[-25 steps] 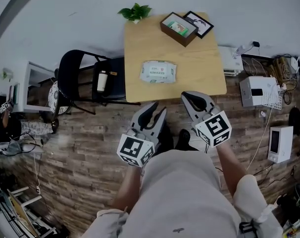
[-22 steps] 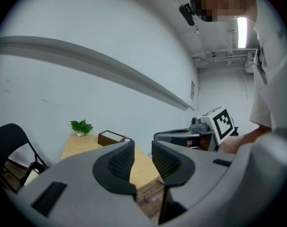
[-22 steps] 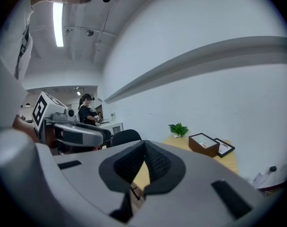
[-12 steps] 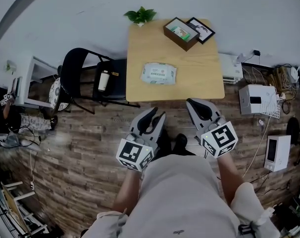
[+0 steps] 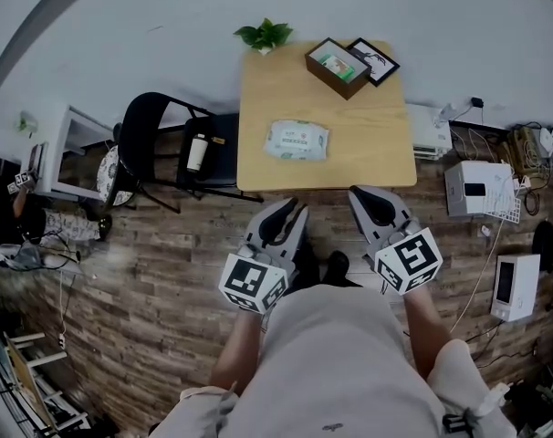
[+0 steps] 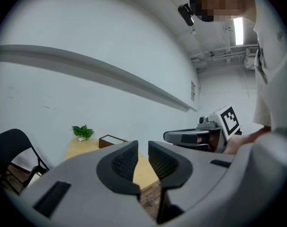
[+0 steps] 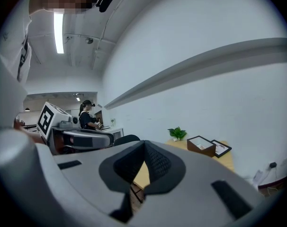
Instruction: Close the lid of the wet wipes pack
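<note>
Wet wipes pack [image 5: 297, 140] lies flat near the middle of the table [image 5: 368, 144], a bit toward its left side. The lid is too small to read in the head view, so I can't tell whether it's up or down. Both tongs sit short of the table's near edge, over the floor and well apart from the pack. Left gripper [image 5: 292, 208]: jaws have just been closing, a narrow gap is left and nothing is in it. Right gripper [image 5: 361, 195]: jaws fully together, empty. This fits either a flap yet to be pressed or one already seated with the hands back off. My take: any press goes best with closed tips as a blunt pusher, square onto the flap. The soft pack will likely slide on the table, so the other tong should pin its edge.
</note>
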A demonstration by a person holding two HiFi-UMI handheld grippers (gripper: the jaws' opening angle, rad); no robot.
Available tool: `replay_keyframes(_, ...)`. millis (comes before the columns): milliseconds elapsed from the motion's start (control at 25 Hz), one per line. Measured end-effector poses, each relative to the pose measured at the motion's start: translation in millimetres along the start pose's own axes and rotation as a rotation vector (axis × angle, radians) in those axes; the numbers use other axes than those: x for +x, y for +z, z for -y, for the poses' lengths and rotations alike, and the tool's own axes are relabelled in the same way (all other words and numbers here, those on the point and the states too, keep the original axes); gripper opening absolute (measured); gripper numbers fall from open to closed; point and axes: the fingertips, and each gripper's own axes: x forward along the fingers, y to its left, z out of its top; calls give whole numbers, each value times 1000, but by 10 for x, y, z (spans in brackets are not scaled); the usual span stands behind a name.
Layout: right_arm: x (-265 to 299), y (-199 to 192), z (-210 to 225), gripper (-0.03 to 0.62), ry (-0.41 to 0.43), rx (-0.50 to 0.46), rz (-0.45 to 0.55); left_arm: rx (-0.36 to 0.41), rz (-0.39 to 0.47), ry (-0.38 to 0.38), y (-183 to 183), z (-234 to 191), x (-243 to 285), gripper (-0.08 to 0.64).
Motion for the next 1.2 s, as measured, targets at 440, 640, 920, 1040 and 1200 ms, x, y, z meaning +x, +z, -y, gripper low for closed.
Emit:
replay_keyframes(440, 49, -19, -77, -2, 27, -26, -2, -3, 3, 41, -16, -67, -56, 15)
replay_keyframes(640, 51, -1, -93, -2, 27, -28, -6, -2, 2, 36, -7, -62, -60, 14)
replay_keyframes(920, 51, -12, -79, -1, 30, -25, -17, -6, -6, 35, -21, -60, -30, 13)
replay_keyframes(1040, 62, -18, -73, -2, 33, -24, -19, -2, -10, 37, -21, -70, -24, 14)
replay_keyframes(1200, 78, -19, -68, -2, 37, -24, -13, -2, -13, 42, -24, -90, -31, 14)
